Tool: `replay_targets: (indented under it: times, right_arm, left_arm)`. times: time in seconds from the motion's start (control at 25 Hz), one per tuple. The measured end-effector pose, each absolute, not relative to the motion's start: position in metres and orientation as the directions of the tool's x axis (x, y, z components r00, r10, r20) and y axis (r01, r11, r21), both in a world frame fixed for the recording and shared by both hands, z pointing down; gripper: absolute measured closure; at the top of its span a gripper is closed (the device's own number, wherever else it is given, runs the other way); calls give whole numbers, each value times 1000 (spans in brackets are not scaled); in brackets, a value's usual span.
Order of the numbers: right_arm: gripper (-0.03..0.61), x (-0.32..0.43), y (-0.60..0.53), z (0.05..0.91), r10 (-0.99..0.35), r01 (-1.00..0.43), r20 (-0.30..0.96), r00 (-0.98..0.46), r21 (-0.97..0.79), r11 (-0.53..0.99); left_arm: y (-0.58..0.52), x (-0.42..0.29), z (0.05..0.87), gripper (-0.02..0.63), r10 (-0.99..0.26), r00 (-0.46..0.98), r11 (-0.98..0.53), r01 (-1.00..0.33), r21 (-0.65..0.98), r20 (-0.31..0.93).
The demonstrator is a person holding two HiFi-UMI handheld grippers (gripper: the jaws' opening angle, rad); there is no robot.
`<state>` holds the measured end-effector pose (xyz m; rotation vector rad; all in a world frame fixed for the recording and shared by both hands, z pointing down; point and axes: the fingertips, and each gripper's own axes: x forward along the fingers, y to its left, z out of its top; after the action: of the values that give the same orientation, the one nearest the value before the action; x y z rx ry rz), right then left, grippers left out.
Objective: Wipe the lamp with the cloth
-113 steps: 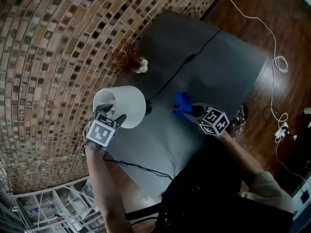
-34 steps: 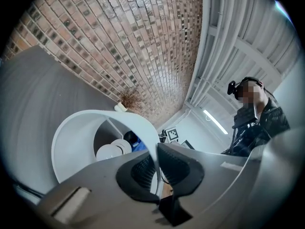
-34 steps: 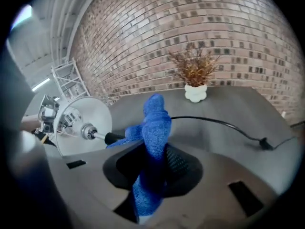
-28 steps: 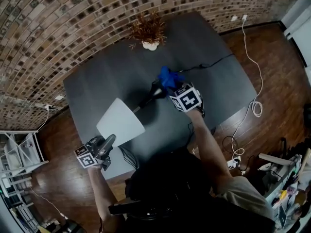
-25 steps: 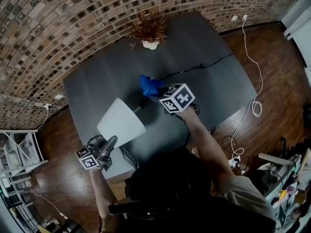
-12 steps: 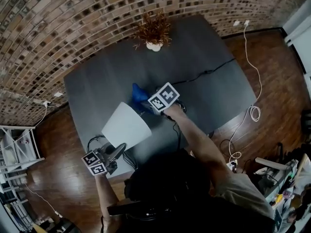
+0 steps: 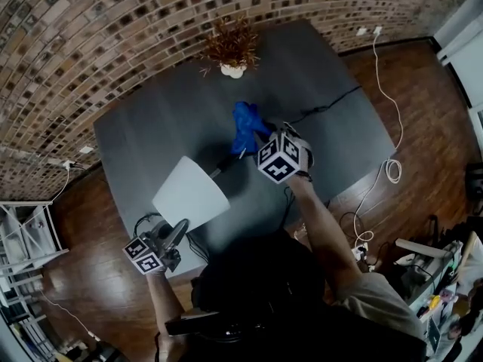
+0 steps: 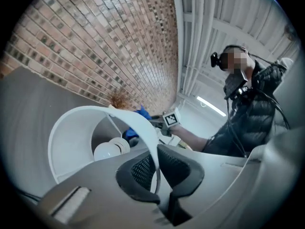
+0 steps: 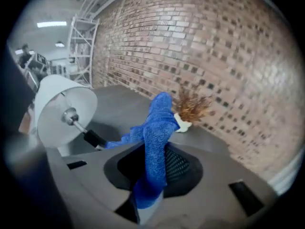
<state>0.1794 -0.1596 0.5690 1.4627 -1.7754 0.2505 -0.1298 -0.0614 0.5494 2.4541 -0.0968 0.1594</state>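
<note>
The lamp lies tilted over the grey table (image 7: pixel 143 134), its white shade (image 7: pixel 190 194) toward the near edge. My left gripper (image 7: pixel 178 232) is shut on the shade's rim (image 8: pixel 153 142), and the bulb (image 8: pixel 106 150) shows inside the shade. The black stem (image 7: pixel 224 167) runs up toward my right gripper (image 7: pixel 253 148). That gripper is shut on the blue cloth (image 7: pixel 245 125), which hangs out ahead of the jaws (image 9: pixel 157 128) over the far end of the stem (image 9: pixel 91 137). The marker cube hides the lamp's base.
A dried plant in a white pot (image 7: pixel 231 45) stands at the table's far edge by the brick wall (image 7: pixel 90 29). A black cord (image 7: pixel 332 101) crosses the table to the right. A white cable (image 7: pixel 389 168) lies on the wooden floor. Metal shelving (image 7: pixel 26 232) stands at the left.
The right gripper with the cloth slid along the stem toward the shade, then back up and right toward the far end. The left gripper has kept its hold on the shade.
</note>
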Motion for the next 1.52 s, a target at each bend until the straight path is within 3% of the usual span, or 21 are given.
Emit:
replay_targets:
  times: [0.08, 0.16, 0.24, 0.32, 0.44, 0.6, 0.92, 1.04, 1.12, 1.24, 1.36, 1.44, 1.52]
  right_arm:
    - [482, 204, -150, 547, -792, -898, 604, 91, 394, 197]
    - [483, 209, -136, 541, -817, -940, 576, 42, 301, 164]
    - [483, 184, -121, 551, -805, -966, 571, -160, 76, 246]
    - [485, 131, -109, 573, -733, -900, 529, -428, -178, 398]
    - [485, 46, -112, 615, -606, -783, 511, -610, -271, 559]
    - [483, 27, -143, 659, -603, -805, 575, -553, -180, 566]
    - [483, 164, -141, 690, -707, -951, 644, -294, -271, 148]
    - [483, 219, -121, 692, -709, -967, 695, -115, -242, -80]
    - [485, 232, -117, 678, -744, -954, 660, -100, -277, -118]
    - [485, 164, -126, 638, -769, -907, 516, -376, -375, 192]
    - [485, 51, -123, 627, -577, -741, 468, -670, -377, 555]
    - [485, -2, -124, 646, -465, -663, 512, -722, -322, 676]
    - [485, -22, -132, 665, -443, -664, 558, -702, -287, 691]
  left_arm:
    - [-80, -133, 546, 600, -90, 988, -726, -149, 671, 122]
    - [-97, -135, 543, 594, -124, 984, -683, -179, 708, 129]
    - [-117, -134, 539, 589, -152, 978, -634, -208, 745, 143]
    - [-134, -132, 535, 584, -166, 974, -567, -221, 794, 152]
    - [-155, -135, 538, 584, -160, 974, -437, -217, 873, 162]
    - [-163, -132, 540, 586, -135, 976, -352, -206, 913, 169]
    - [-163, -125, 535, 594, -103, 985, -309, -164, 937, 139]
    - [-165, -124, 535, 594, -114, 986, -304, -150, 941, 121]
    - [-166, -124, 535, 594, -117, 986, -304, -150, 941, 120]
    - [-167, -125, 534, 594, -125, 986, -302, -148, 942, 114]
    - [-167, -125, 534, 594, -132, 986, -298, -140, 944, 104]
    - [-166, -126, 535, 594, -133, 985, -296, -141, 945, 105]
    - [-164, -126, 536, 594, -136, 984, -292, -147, 945, 111]
